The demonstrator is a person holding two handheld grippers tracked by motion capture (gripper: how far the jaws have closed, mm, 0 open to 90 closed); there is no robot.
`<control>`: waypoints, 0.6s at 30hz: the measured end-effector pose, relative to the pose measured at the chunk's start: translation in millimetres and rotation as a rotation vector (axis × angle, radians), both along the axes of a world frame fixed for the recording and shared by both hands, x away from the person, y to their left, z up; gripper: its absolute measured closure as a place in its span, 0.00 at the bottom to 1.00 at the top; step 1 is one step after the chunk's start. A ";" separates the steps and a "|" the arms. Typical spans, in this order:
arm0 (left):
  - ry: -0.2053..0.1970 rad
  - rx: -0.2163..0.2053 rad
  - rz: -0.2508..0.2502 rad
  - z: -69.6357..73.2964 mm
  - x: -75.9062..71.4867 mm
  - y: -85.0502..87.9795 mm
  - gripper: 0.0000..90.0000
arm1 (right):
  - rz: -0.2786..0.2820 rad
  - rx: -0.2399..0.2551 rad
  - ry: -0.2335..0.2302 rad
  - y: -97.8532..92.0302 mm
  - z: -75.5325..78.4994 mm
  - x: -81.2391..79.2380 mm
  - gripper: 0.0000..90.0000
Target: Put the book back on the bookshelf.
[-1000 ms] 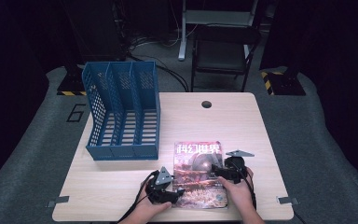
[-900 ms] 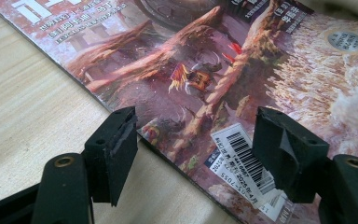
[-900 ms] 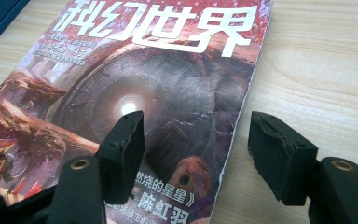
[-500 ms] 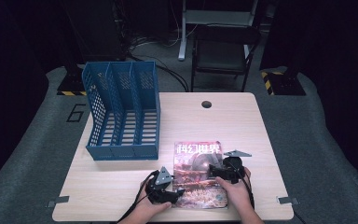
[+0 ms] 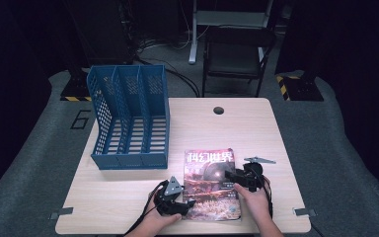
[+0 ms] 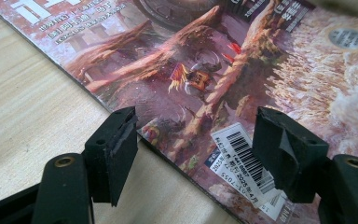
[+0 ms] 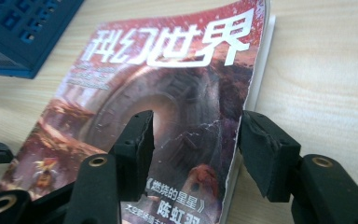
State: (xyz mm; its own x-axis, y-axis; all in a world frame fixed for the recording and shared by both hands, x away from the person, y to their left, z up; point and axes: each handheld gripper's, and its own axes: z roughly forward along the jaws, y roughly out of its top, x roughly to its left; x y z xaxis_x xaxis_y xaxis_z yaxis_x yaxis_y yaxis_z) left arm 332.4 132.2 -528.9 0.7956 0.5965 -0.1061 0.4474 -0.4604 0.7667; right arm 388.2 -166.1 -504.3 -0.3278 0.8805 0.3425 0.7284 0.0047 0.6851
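Since the earlier frame the right gripper had just been closing its jaws, open astride the magazine's right edge without pressing it. Left gripper sat open over the near left corner. Flat on the bench, the magazine ran lengthwise away from the person, title farthest. Beside it, the blue file rack stood empty.

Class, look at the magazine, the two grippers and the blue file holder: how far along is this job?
Done: nothing; the three-slot blue plastic file holder stands without a magazine. In hand: the glossy red-covered magazine lies flat on the light wooden table; the left gripper straddles its spine edge, open, and the right gripper, jaws just closing, brackets its opposite edge, whose cover lifts slightly. Left: probably gripping, lifting and filing it.
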 end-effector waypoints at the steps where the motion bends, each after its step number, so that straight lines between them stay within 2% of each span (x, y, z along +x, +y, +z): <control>1: -0.001 0.001 0.000 0.0 0.0 0.0 0.34 | 0.005 0.020 -0.021 -0.1 4.7 -1.7 0.51; 3: 0.000 0.000 0.000 0.0 0.0 0.0 0.34 | 0.011 0.043 -0.037 0.0 8.8 -3.4 0.51; 9: 0.000 0.000 0.000 0.0 0.0 0.0 0.34 | 0.064 0.046 -0.074 6.9 20.0 -7.1 0.51; 13: 0.000 0.000 0.000 0.0 0.0 0.0 0.34 | 0.060 0.046 -0.056 6.3 18.2 -5.0 0.51; 14: -0.001 0.000 0.000 0.0 0.0 0.1 0.34 | 0.042 0.071 -0.025 4.4 17.4 -4.5 0.52; 15: -0.001 0.000 0.000 0.0 0.0 0.1 0.34 | 0.045 0.088 -0.021 4.1 18.5 -5.3 0.53; 16: -0.001 0.000 0.000 0.0 0.0 0.1 0.34 | 0.050 0.098 -0.026 4.8 19.9 -6.1 0.53; 18: -0.001 0.000 0.000 0.0 0.0 0.1 0.34 | 0.062 0.084 -0.040 7.9 22.0 -6.3 0.52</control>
State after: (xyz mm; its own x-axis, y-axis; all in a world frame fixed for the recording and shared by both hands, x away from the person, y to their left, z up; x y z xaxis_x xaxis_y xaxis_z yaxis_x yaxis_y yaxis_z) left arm 332.3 132.3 -528.9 0.7957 0.5964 -0.1052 0.4466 -0.4605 0.7672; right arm 381.9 -158.2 -482.3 -0.3952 0.8268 0.4002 0.7006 -0.0104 0.7135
